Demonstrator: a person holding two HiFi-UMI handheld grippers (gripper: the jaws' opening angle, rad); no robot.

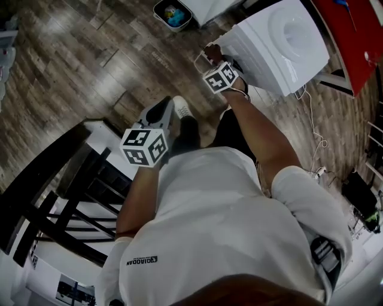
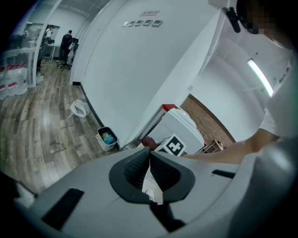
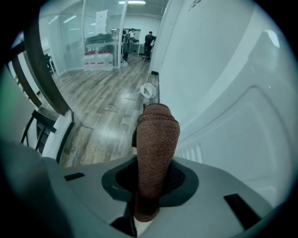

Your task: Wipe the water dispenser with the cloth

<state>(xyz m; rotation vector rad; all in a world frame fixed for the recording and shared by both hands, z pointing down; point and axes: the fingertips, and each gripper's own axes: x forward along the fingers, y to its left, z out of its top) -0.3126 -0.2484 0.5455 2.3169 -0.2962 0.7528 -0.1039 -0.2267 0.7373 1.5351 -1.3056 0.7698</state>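
The white water dispenser [image 1: 281,42] stands on the wood floor at the top right of the head view. My right gripper [image 1: 215,60] is shut on a brown cloth [image 1: 212,52] that rests against the dispenser's left side. In the right gripper view the cloth [image 3: 156,139] sticks out folded between the jaws, next to the dispenser's white side panel [image 3: 242,116]. My left gripper [image 1: 163,110] is held lower, away from the dispenser, jaws shut with nothing in them. The left gripper view shows its closed jaws [image 2: 150,155] pointing toward the dispenser [image 2: 181,128].
A small waste bin [image 1: 172,15] with blue contents stands by the white wall [image 2: 130,69]. A black chair frame [image 1: 66,203] is at the lower left. A white cable [image 1: 314,128] trails on the floor right of the dispenser. People stand far off down the room.
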